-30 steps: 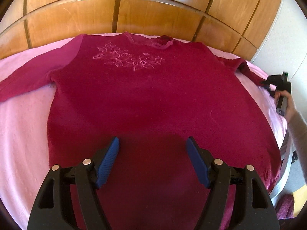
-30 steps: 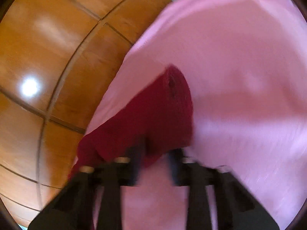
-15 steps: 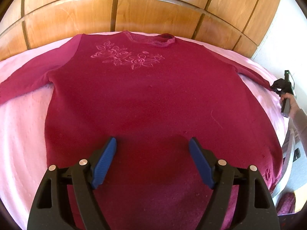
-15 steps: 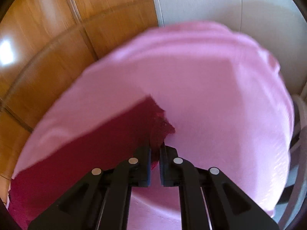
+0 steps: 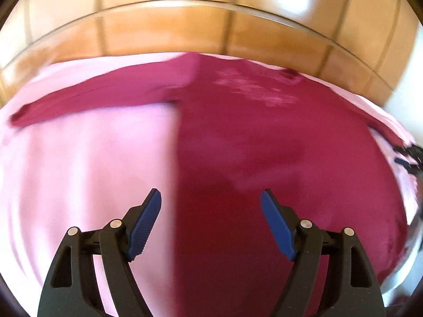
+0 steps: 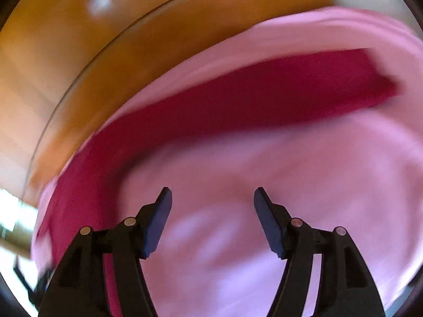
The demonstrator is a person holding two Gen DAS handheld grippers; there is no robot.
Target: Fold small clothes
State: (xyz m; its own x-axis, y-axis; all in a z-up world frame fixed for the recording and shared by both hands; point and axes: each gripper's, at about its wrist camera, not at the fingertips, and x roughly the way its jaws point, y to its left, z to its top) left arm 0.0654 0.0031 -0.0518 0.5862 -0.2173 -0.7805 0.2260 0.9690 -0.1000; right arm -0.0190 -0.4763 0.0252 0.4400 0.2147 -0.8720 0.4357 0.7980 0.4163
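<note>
A dark red long-sleeved sweater (image 5: 264,158) with a flower pattern on the chest lies spread flat on a pink sheet (image 5: 79,171). Its left sleeve (image 5: 92,100) stretches out to the side. My left gripper (image 5: 211,203) hovers open over the sweater's left side edge, nothing between its blue pads. In the right wrist view the right sleeve (image 6: 264,97) lies straight across the sheet (image 6: 290,185). My right gripper (image 6: 212,200) is above bare sheet below that sleeve; its jaws are opening and hold nothing. The right gripper (image 5: 408,155) also shows small at the left wrist view's right edge.
A wooden panelled headboard (image 5: 198,26) rises behind the bed, seen also in the right wrist view as the headboard (image 6: 92,66). A pale wall (image 5: 412,66) stands at the right. The bed's edge drops off at the far right.
My right gripper let go of the right sleeve's cuff, opened, and swung away over the sheet. My left gripper shifted left, from the sweater's middle to its left edge.
</note>
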